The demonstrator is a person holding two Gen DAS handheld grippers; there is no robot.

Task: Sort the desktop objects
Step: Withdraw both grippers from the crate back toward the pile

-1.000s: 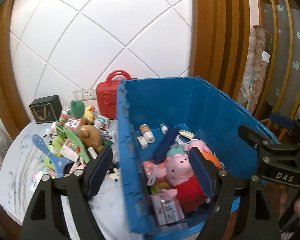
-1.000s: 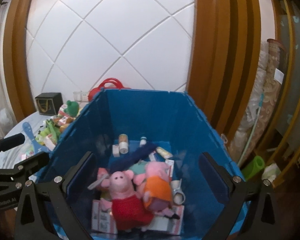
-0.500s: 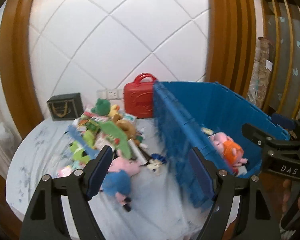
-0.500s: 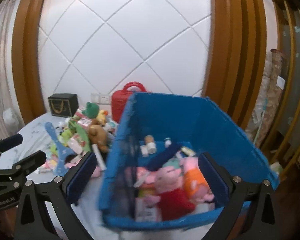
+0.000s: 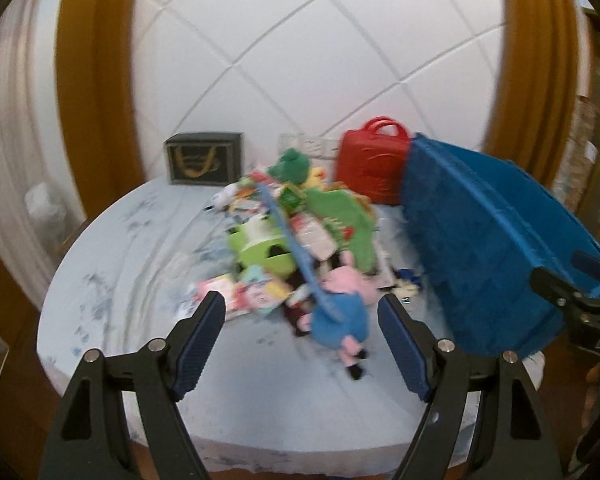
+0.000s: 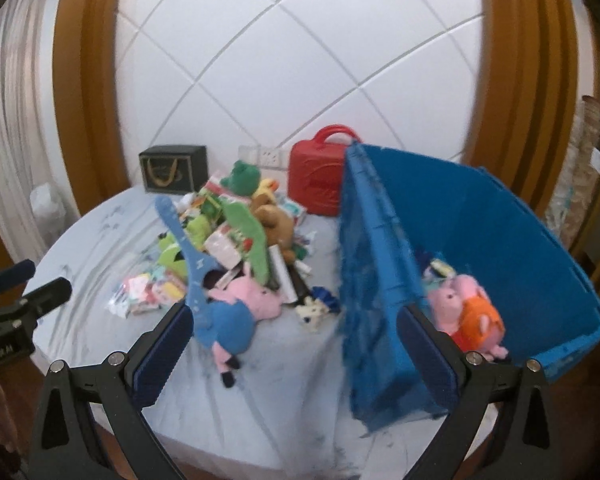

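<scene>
Blue bin [image 6: 500,240] stands beside toy pile [image 5: 300,232], red case [image 6: 320,184] behind.

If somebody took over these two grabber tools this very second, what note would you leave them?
Left gripper: fingers open, holding nothing.
Right gripper: fingers open, holding nothing.
Blue bin, right side of the round table: already contains the pink and orange plush toys and a few small items.
Left to sort: the toy pile beside the bin. The blue-shirted pig plush lies nearest, probably the easiest next pick.
Red case and dark box stand by the wall.
</scene>
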